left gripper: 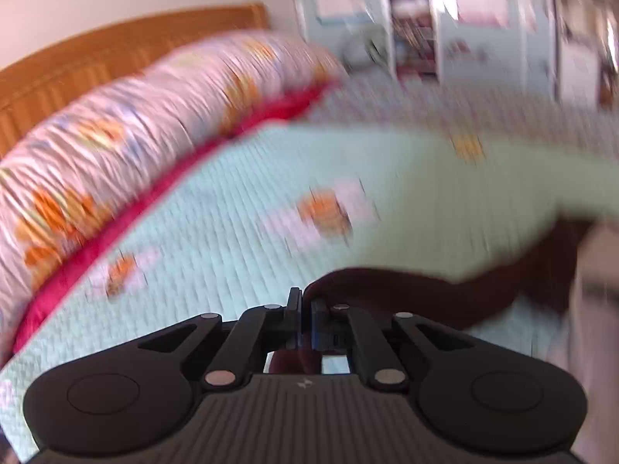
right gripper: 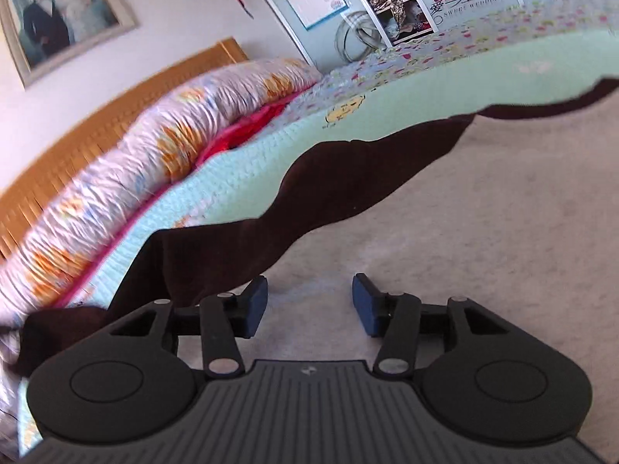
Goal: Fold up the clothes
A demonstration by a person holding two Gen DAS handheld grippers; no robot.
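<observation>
A garment with a dark brown outside (right gripper: pixel 348 181) and a pale beige fleecy inside (right gripper: pixel 464 239) lies spread on the bed. In the left wrist view my left gripper (left gripper: pixel 305 303) is shut on the dark brown edge (left gripper: pixel 387 290), which is lifted off the quilt. A pale, blurred sheet of the cloth (left gripper: pixel 445 201) stretches away to the right. In the right wrist view my right gripper (right gripper: pixel 309 290) is open just above the beige inside, with nothing between its blue pads (right gripper: pixel 255 305). The brown edge runs past its left finger.
The bed has a light green quilt (right gripper: pixel 240 170). A rolled flowered duvet (right gripper: pixel 154 147) lies along a wooden headboard (right gripper: pixel 77 123). A framed picture (right gripper: pixel 58 11) hangs on the wall, and a wardrobe (right gripper: pixel 387 4) stands beyond the bed. Something pale and blurred (left gripper: pixel 595 294) sits at the right edge of the left view.
</observation>
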